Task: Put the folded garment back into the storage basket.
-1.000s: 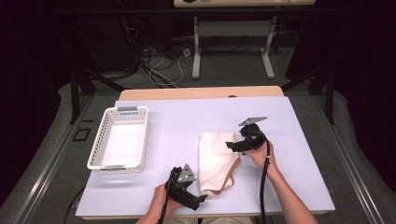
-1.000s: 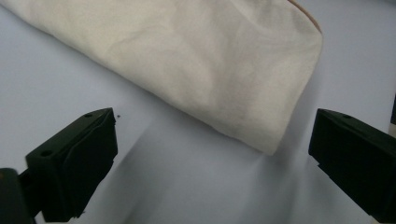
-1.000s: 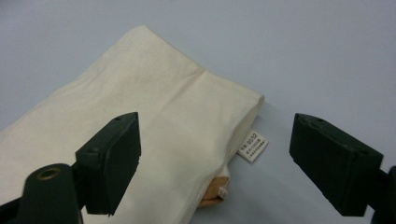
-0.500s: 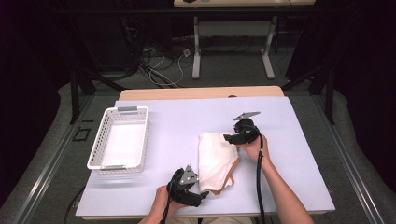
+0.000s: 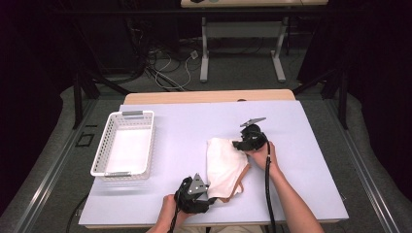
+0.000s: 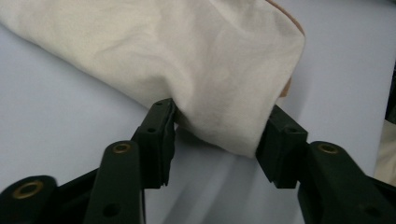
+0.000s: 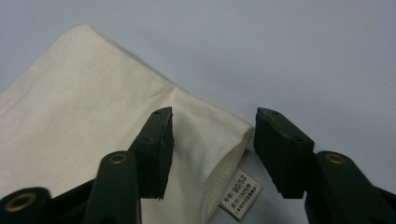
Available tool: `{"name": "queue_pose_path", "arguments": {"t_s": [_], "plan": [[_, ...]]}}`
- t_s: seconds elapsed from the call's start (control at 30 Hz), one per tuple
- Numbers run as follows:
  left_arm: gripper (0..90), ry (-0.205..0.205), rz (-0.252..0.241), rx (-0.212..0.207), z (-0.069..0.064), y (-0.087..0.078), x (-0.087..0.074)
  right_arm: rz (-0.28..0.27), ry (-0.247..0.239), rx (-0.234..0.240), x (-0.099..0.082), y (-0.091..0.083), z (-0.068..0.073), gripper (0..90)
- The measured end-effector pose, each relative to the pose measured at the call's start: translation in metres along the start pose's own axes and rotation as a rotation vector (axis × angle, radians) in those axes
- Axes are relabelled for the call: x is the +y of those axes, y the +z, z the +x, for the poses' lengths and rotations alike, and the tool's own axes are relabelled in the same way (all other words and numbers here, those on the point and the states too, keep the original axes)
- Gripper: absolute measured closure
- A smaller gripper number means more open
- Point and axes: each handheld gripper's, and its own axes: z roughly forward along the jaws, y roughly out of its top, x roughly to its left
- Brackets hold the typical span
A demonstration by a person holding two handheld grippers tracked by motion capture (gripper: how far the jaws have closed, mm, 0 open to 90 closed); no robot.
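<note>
Dark floor and loose cables surrounded a pale table, where a cream cloth lay folded between the two grippers. At its near corner the left gripper had just been closing: seen from its own camera, a bulge of the cloth sat between the fingers, which touched it on either side with a wide gap left between them. At the far corner the right gripper had also been closing; its fingers stood apart, one resting over the cloth, the other beyond the hemmed edge above bare table, not pinching. A small printed label hung from the hem between the fingers. Well left of both grippers stood a white basket.
</note>
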Motion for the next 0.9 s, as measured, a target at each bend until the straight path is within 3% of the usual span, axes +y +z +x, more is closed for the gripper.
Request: {"name": "queue_pose_path", "arguments": {"t_s": [0.23, 0.33, 0.43, 0.57, 0.9], "plan": [[60.8, -0.018, -0.004, 0.002, 0.0, 0.0, 0.0, -0.008, 0.038, 0.026, -0.002, -0.001, 0.001, 65.7], [64.2, -0.021, -0.002, 0.005, 0.0, 0.001, 0.001, 0.004, 0.054, 0.047, -0.003, -0.003, 0.001, 76.8], [67.3, -0.037, 0.005, 0.0, 0.001, 0.001, 0.003, 0.005, 0.052, 0.052, -0.004, -0.003, 0.001, 82.1], [73.9, -0.043, 0.003, -0.007, 0.001, 0.002, 0.004, -0.013, 0.067, 0.068, -0.005, -0.003, 0.001, 84.3], [81.2, -0.036, -0.029, -0.009, 0.003, -0.004, 0.005, -0.065, 0.031, 0.018, -0.005, -0.01, 0.011, 84.9]]}}
